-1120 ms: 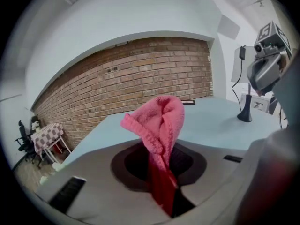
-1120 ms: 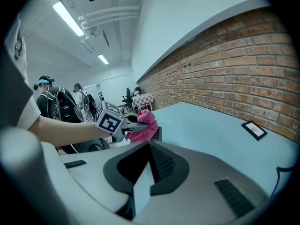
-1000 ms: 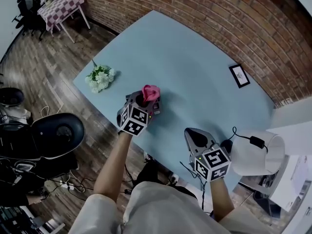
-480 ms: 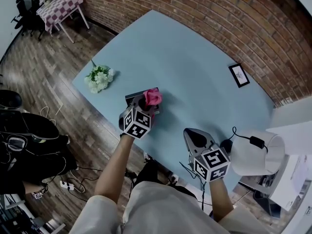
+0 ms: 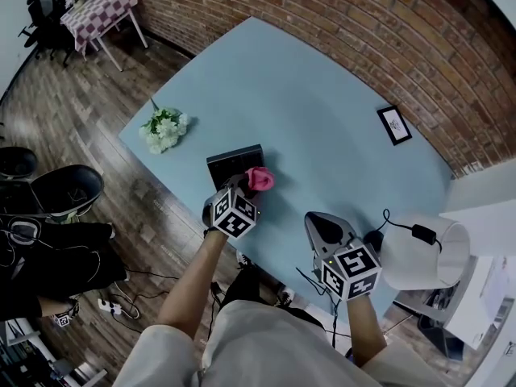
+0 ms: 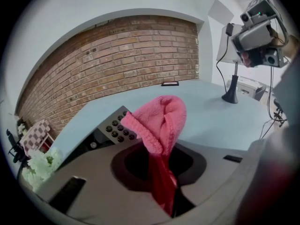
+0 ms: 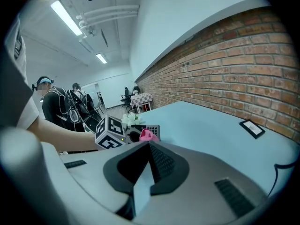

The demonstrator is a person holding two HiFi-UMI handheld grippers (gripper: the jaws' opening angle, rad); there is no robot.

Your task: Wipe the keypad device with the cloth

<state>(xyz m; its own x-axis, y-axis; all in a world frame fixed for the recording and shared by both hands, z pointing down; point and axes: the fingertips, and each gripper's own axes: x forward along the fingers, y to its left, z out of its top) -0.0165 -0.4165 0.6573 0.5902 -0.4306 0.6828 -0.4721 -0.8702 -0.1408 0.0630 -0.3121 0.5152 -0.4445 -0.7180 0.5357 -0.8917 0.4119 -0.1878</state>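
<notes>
Left gripper [image 5: 242,188] has its jaws nipped down tight on the pink knitted cloth [image 6: 159,121]; they pinch the lower tail, and a soft bunched wad stands free beyond the tips.

Dark grey flat keypad device [image 5: 234,161] lies on the pale blue table [image 5: 306,111] at 12 o'clock from the left gripper's marker cube; in the left gripper view its round keys show at 10 o'clock of the wad. The wad sits off the device's 5 o'clock corner; touching or just clear, cannot tell.

Right gripper [image 5: 326,230] is at 4 o'clock from the left one, near the table's near edge; jaws shut together, nothing between them.

White flower bunch [image 5: 165,127] lies at 10 o'clock from the device, well apart; small black-framed picture [image 5: 394,125] lies far off at 2 o'clock.

Judgement: the cloth is light, limp and grippy, so it will fold over under pressure, and the present low pinch suits it. The device looks rigid and light and is likely to skate on the smooth top; best steadied at a side edge, not on the keys.
</notes>
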